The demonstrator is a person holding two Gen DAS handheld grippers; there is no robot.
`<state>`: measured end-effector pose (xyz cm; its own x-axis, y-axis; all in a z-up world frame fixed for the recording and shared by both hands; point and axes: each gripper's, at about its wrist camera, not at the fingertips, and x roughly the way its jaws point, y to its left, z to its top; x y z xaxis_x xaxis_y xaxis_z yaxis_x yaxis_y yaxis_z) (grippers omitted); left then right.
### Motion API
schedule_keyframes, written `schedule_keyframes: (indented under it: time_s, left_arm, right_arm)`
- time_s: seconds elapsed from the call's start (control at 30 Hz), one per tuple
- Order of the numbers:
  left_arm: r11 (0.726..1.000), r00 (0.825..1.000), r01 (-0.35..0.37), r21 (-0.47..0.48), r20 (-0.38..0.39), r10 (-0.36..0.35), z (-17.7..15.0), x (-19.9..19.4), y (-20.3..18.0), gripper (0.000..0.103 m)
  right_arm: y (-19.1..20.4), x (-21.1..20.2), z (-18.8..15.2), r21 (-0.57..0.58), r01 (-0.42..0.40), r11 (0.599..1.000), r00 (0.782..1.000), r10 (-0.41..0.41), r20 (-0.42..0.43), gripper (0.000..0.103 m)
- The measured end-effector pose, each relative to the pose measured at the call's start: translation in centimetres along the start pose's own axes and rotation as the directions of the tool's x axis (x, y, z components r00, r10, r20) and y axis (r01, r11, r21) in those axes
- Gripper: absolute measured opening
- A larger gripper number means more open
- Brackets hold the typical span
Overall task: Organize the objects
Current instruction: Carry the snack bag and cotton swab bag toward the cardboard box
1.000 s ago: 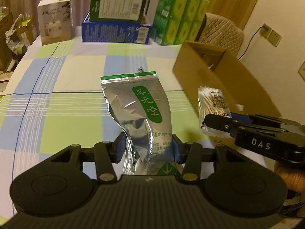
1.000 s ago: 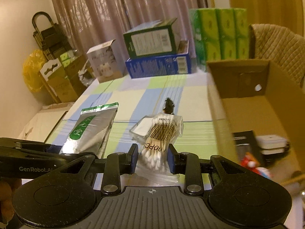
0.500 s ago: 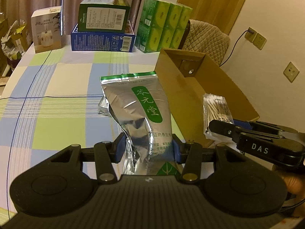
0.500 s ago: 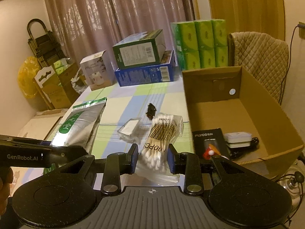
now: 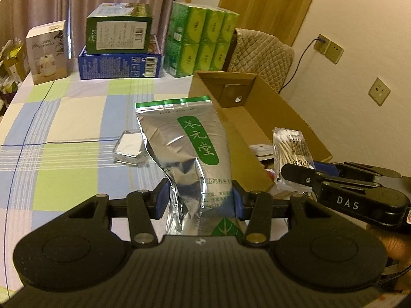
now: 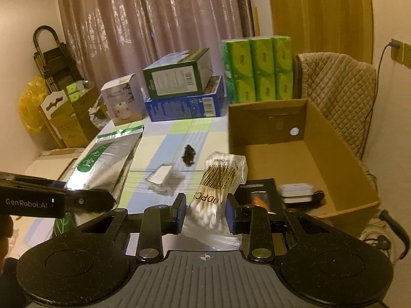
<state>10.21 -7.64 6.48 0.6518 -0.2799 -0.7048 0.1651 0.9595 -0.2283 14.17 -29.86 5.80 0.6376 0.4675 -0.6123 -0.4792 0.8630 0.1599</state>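
Blue-padded fingers of your left tool (image 5: 200, 200) pinch the lower part of a crinkled silver foil pouch with a green label (image 5: 185, 148), holding it upright above the checked blue, green and white cloth of the worktop (image 5: 64, 133). Your right tool (image 6: 205, 213) is clamped on a clear plastic bag of wooden-stemmed cotton swabs (image 6: 218, 184), lifted near the front left corner of the open brown cardboard box (image 6: 334, 148). Inside that box lie a black packet (image 6: 259, 192) and a small white device (image 6: 295, 190). On the cloth between the tools sit a small clear plastic case (image 5: 128, 147) and a dark clip (image 6: 188, 155). Stacked green and blue cartons (image 5: 120, 48) line the far edge.
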Motion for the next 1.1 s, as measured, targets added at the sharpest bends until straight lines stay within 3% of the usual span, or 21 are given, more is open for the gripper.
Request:
schedule_keyframes:
  time_s: [0.7,1.1]
  left_arm:
    - [0.996,0.998,0.067,0.058,-0.023,-0.065,2.5,3.8,-6.8,0.043]
    - [0.991,0.994,0.113,0.076,-0.023,-0.111,5.7,6.8,-10.8,0.043]
  right_arm:
    - [-8.1,-2.6,0.4,-0.049,0.14,0.989,0.99,-0.14,0.006,0.029]
    - [-11.1,-1.5,2.3,-0.062,0.137,0.989,0.99,-0.138,-0.004,0.029]
